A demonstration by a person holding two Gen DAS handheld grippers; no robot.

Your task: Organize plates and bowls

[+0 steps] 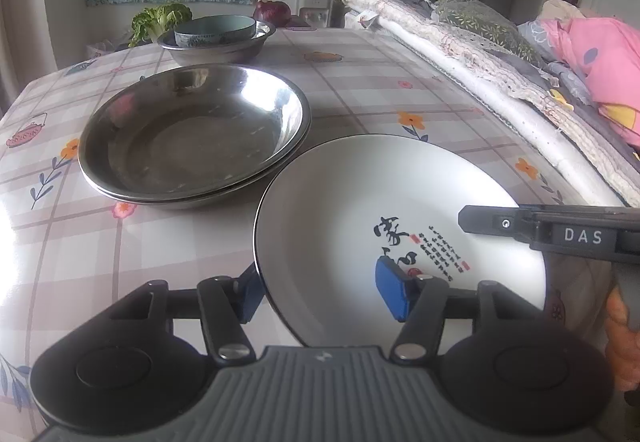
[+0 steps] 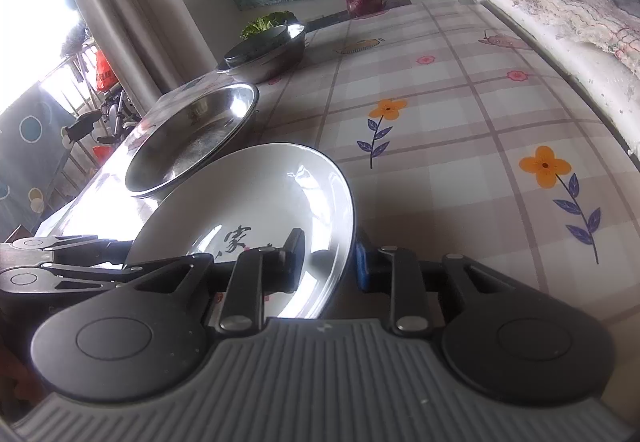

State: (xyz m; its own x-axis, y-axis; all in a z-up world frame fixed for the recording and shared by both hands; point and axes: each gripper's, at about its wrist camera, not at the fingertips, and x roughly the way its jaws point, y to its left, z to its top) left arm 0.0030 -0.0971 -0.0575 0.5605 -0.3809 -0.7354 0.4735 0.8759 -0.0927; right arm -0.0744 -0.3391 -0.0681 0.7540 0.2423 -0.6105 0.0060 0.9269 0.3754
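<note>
The jaws of both the left gripper (image 1: 324, 292) and right gripper (image 2: 330, 262) are being held apart astride the white plate (image 1: 380, 201), near the steel dishes (image 1: 192, 129); its stiff, glossy, breakable rim is being judged the best hold.

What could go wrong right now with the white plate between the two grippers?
1. The left gripper has its jaws wide around the rim of the white plate, not pinching it. The plate may slip if the right gripper holds loosely, and how firmly it grips is unclear.
2. The plate's far edge sits right by the stacked steel plates and could knock them.
</note>
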